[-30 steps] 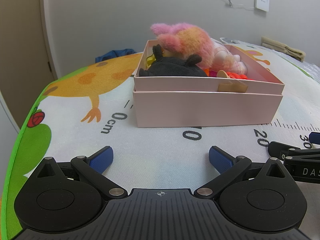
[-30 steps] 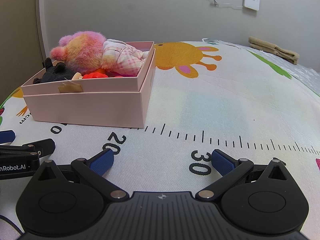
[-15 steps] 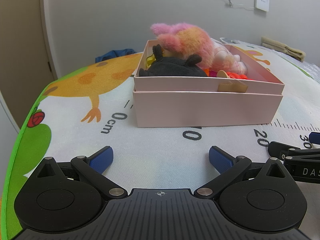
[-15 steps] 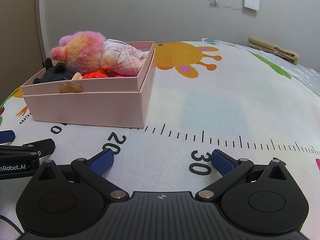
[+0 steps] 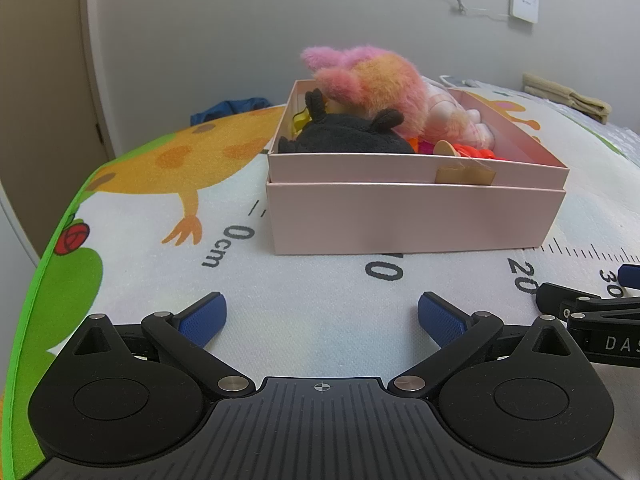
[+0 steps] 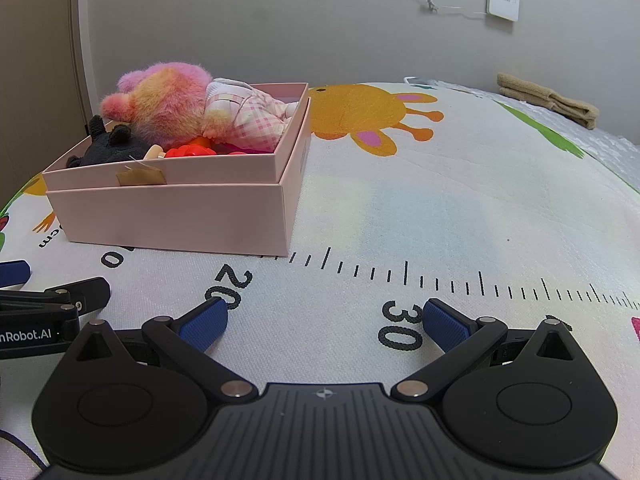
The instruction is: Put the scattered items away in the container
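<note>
Printed play mat bearing pink box already holding the pink plush, black plush and doll; left gripper and right gripper resting wide, empty; tidying appearing finished, next move needing only a check for strays.

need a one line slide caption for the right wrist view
Right gripper open and empty over the play mat; the pink box to its left holds the toys.

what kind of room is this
Probably a child's room or play area at home: a cartoon play mat with a printed ruler covers the floor, a pink box holds plush toys, and folded towels lie near the wall.
</note>
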A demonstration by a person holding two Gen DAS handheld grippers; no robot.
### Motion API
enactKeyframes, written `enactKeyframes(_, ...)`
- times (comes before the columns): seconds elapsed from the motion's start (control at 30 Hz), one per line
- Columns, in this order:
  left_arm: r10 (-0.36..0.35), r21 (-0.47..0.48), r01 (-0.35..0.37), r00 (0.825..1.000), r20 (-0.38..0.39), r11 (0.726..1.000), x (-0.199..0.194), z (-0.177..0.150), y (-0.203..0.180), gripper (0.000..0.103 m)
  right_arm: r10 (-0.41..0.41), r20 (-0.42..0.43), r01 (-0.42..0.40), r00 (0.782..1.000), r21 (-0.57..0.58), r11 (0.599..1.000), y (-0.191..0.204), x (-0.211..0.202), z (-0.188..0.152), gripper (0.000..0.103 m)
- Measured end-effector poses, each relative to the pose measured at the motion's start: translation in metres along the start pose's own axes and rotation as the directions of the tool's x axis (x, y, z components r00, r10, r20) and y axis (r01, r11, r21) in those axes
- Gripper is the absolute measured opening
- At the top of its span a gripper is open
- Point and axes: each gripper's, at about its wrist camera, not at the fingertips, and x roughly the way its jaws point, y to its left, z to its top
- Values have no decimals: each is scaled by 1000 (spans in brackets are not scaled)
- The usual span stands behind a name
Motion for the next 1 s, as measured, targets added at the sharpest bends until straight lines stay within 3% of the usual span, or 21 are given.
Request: enactKeyframes(1.0,0,0,0,1000,0,1000,0,-1,0,103,0,0,0,1000,0,1000,0,0,0,103)
